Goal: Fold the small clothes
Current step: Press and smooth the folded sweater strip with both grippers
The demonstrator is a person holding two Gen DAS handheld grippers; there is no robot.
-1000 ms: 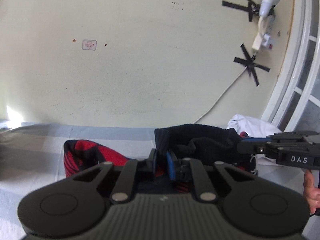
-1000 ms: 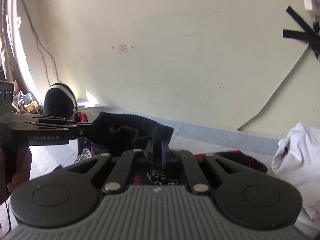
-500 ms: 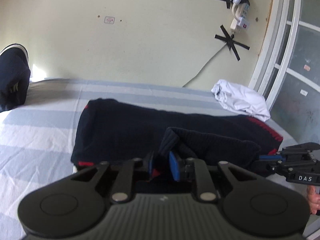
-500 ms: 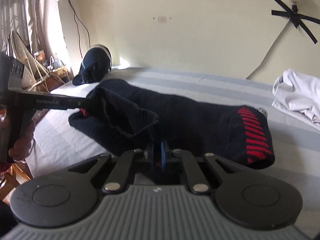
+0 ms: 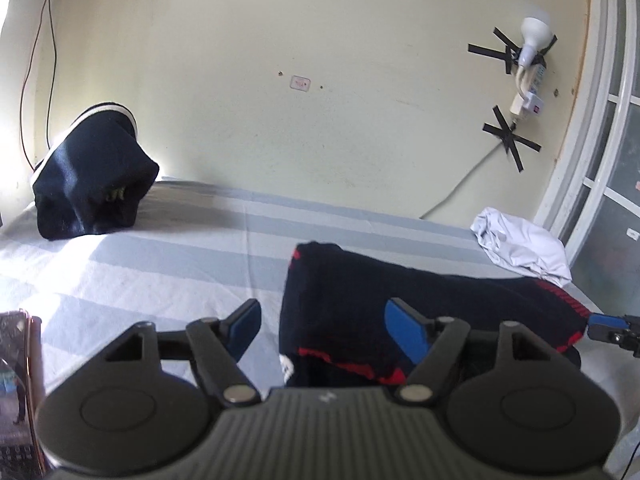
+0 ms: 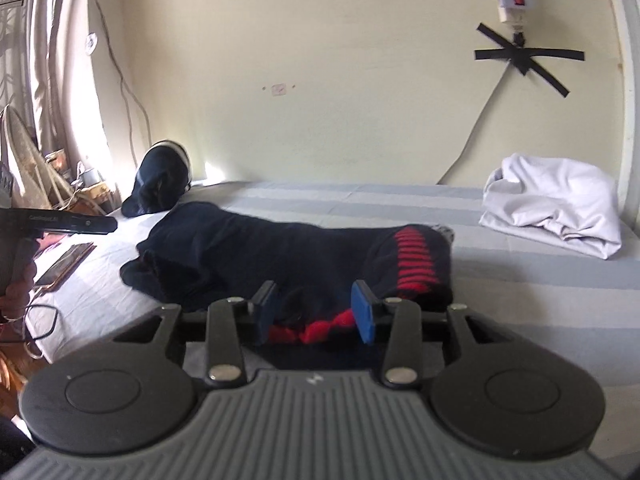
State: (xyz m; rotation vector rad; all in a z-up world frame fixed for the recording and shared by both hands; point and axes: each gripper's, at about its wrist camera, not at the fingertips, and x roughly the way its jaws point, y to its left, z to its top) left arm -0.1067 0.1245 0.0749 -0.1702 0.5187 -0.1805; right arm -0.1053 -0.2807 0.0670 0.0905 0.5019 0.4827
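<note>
A dark navy garment with red stripes (image 5: 400,292) lies folded flat on the striped bed sheet (image 5: 160,264); it also shows in the right wrist view (image 6: 280,252). My left gripper (image 5: 324,328) is open and empty, at the garment's near left end, its right finger over the cloth. My right gripper (image 6: 316,312) is open and empty, its jaws standing on either side of the garment's red-striped near edge. Each gripper shows at the edge of the other's view.
A crumpled white cloth (image 6: 556,208) lies at the bed's far right by the window frame. A dark cap-like item (image 5: 88,176) sits at the far left by the wall. A phone (image 6: 64,264) lies at the bed's left edge.
Both grippers were shut on the garment's edge, carried it over and lowered it onto the rest. Both have now opened and let go, and the fold lies flat.
</note>
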